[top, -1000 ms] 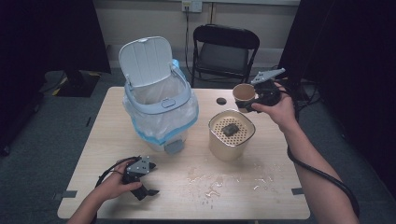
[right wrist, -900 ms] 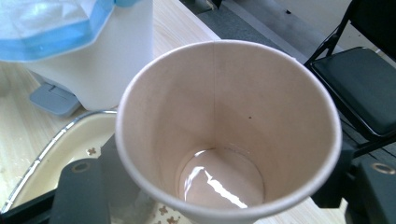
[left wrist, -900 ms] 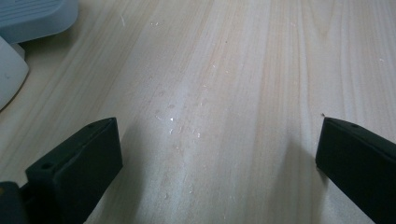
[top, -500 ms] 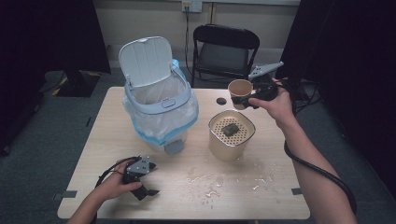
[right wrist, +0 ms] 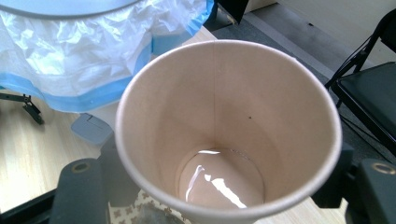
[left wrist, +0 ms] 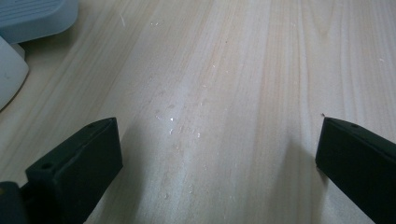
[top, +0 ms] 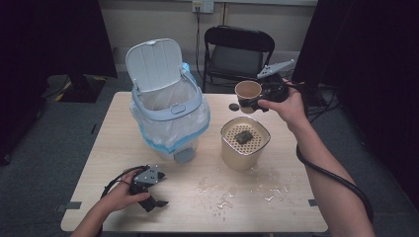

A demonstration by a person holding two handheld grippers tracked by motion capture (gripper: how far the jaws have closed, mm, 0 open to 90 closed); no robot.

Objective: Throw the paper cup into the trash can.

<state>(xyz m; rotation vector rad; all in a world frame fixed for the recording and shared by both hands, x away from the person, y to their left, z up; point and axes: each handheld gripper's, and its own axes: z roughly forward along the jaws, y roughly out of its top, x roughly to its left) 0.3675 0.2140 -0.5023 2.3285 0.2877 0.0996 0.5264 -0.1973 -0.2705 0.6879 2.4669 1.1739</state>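
Now the right gripper [top: 254, 101] with its paper cup [top: 247, 93] sits a bit higher and further toward the bench's far edge than a second ago; the left gripper [top: 148, 190] hasn't shifted. The right fingers are clamped on the cup's sides, holding it in the air above and behind the beige strainer canister [top: 244, 143], near the small dark lid [top: 233, 106]. The cup is tan paper, upright, open top, with a shallow puddle of clear liquid glinting at the bottom [right wrist: 219, 179]. The left fingers [left wrist: 74, 163] are spread wide, nothing between them, low over the wet-speckled bench [top: 276, 207]. The bagged white bin [top: 168, 111] stands with its lid up, left of the canister.
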